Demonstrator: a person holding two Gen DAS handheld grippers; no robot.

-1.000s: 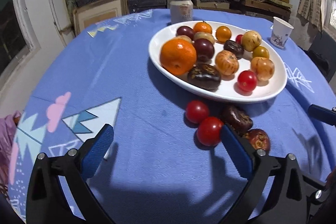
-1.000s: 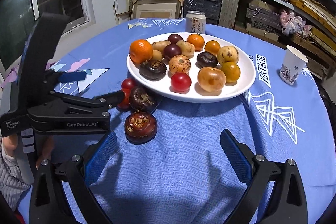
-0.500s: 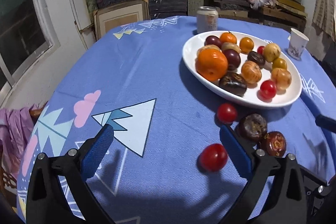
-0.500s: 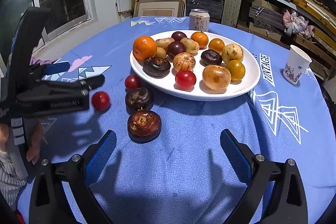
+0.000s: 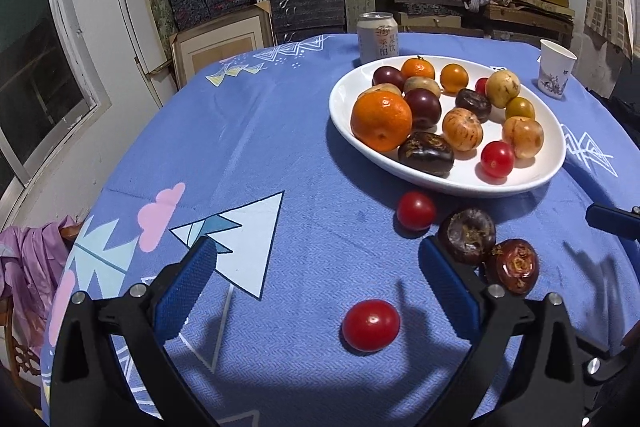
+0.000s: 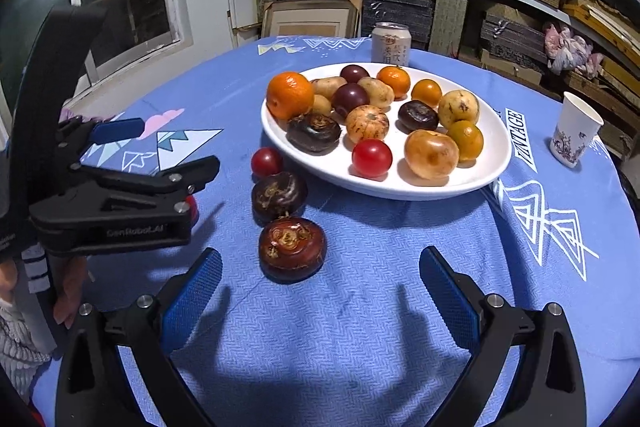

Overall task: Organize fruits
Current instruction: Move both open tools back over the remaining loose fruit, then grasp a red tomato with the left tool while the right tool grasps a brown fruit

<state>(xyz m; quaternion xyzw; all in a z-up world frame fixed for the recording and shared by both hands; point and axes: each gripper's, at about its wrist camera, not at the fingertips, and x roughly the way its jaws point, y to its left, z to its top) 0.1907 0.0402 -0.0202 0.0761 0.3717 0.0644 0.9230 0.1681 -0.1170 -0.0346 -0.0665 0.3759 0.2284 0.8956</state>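
A white plate holds several fruits, among them a large orange. On the blue cloth lie two red tomatoes and two dark brown fruits. My left gripper is open, with the near tomato lying between its fingers. My right gripper is open and empty, just behind the nearer brown fruit. The left gripper also shows in the right wrist view, mostly hiding the near tomato.
A drink can stands behind the plate. A paper cup stands at the right. Shelves of boxes and a framed picture stand behind the table. A purple cloth hangs off the left edge.
My left gripper has pulled back and left from the fruits beside the plate. One red tomato has moved away from the plate toward me and now lies between its open fingers.
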